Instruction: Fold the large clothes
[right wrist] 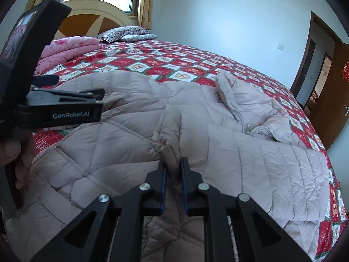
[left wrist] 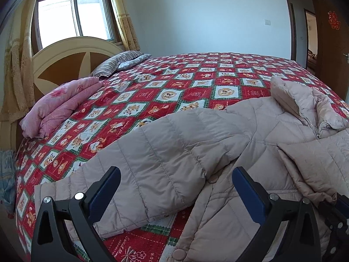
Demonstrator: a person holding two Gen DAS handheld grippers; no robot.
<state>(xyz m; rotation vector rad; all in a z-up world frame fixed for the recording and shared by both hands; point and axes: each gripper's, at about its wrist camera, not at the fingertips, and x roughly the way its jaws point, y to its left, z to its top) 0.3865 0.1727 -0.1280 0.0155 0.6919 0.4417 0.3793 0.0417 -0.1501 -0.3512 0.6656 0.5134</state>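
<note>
Right gripper (right wrist: 173,182) had pinched a fold of the beige quilted puffer jacket (right wrist: 135,131); left gripper (left wrist: 176,192) hung spread wide above its sleeve (left wrist: 152,152). Jacket sprawled across the red patchwork bedspread (left wrist: 174,83), pink folded quilt (left wrist: 63,104) beyond.

My left gripper (left wrist: 176,193) is matte black plastic, its two fingers (left wrist: 246,187) lined on the inner faces with dark blue pads. Each finger hangs on angled black linkage arms pierced by triangular cut-outs, and round silver pivot screws (left wrist: 79,196) sit at the joints. My right gripper (right wrist: 173,185) is built the same way: black arms, thin blue pads, four silver screw heads (right wrist: 144,187) across the linkage. From the right wrist camera the left unit's side shows a blocky black body printed "GenRobot.AI" (right wrist: 70,115) in pale lettering, with a small screen (right wrist: 18,35) on its upright housing. My bare fingers (right wrist: 21,168) show beneath it.
</note>
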